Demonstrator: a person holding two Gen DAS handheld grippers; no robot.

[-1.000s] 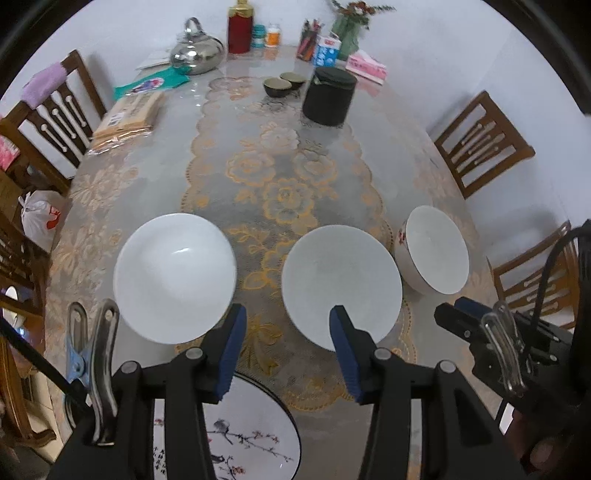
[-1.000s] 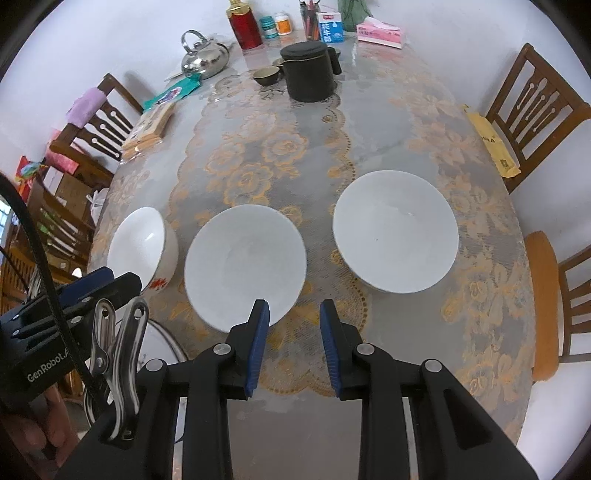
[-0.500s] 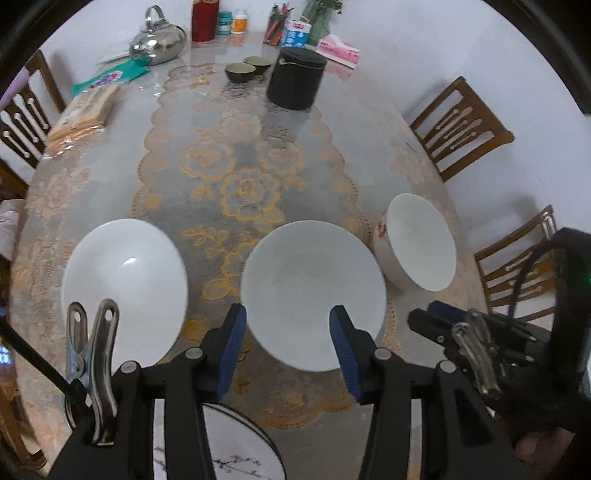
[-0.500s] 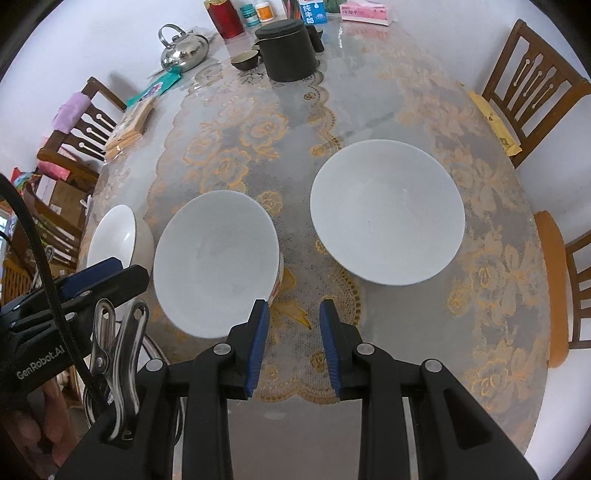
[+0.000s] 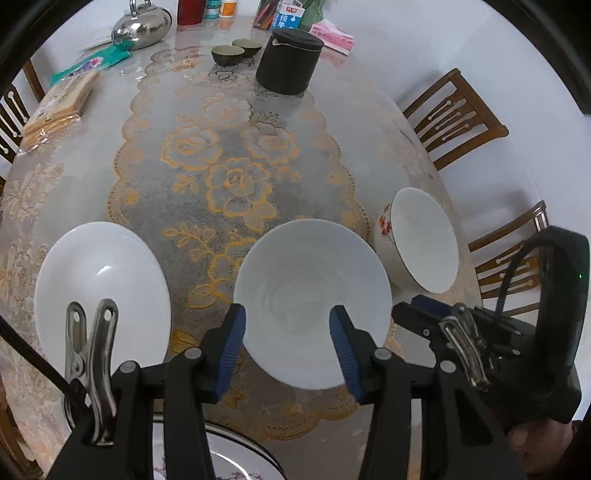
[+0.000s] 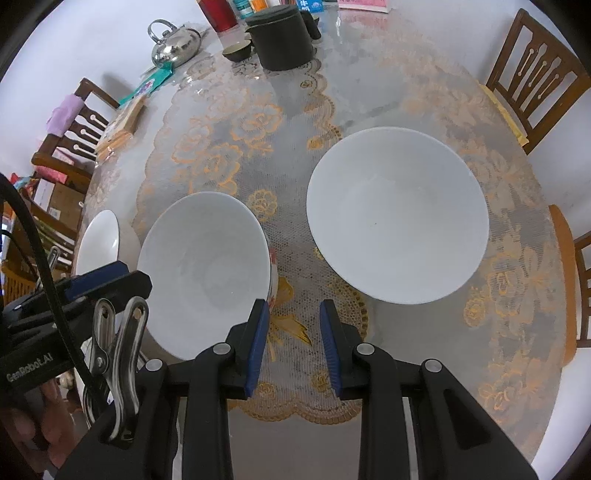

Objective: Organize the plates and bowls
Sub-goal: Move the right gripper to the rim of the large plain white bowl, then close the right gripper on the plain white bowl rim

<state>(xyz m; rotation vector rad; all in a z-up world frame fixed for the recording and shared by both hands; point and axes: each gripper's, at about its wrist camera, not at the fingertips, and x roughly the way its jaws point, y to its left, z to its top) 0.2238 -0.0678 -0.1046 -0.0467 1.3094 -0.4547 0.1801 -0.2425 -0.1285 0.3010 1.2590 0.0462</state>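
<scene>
Fingers of the left gripper [image 5: 286, 341] stand moderately apart with nothing between the blue pads; the near rim of the middle bowl [image 5: 312, 295] shows in the gap, lower than the tips and not touched. Fingers of the right gripper [image 6: 291, 339] sit closer together, also empty, over bare lace cloth [image 6: 295, 258].

Just left of the right gripper's fingers is that same middle bowl [image 6: 207, 273], with a red flower pattern on its outer wall. Ahead and to their right sits a wide white bowl [image 6: 397, 214]. Beyond the left gripper's fingers on their right stands a deeper flowered bowl [image 5: 421, 240], almost touching the middle one. On their left lies another white bowl [image 5: 101, 288]. Below the left gripper, a painted plate [image 5: 236, 461] peeks out at the table [image 5: 369, 129] edge.

Compared with a second ago, both grippers have dropped closer to the table and the bowls look larger. The left view has swung so the middle bowl now sits centred between its fingers instead of off to one side. Finger spacing has not changed on either hand.

This suggests the left gripper is lining up to take the middle bowl by its near rim, probably to stack it. Nothing has been lifted or nested yet.

Farther off are a kettle [image 5: 142, 27], a dark canister [image 5: 290, 61] and wooden chairs [image 5: 456, 116].
</scene>
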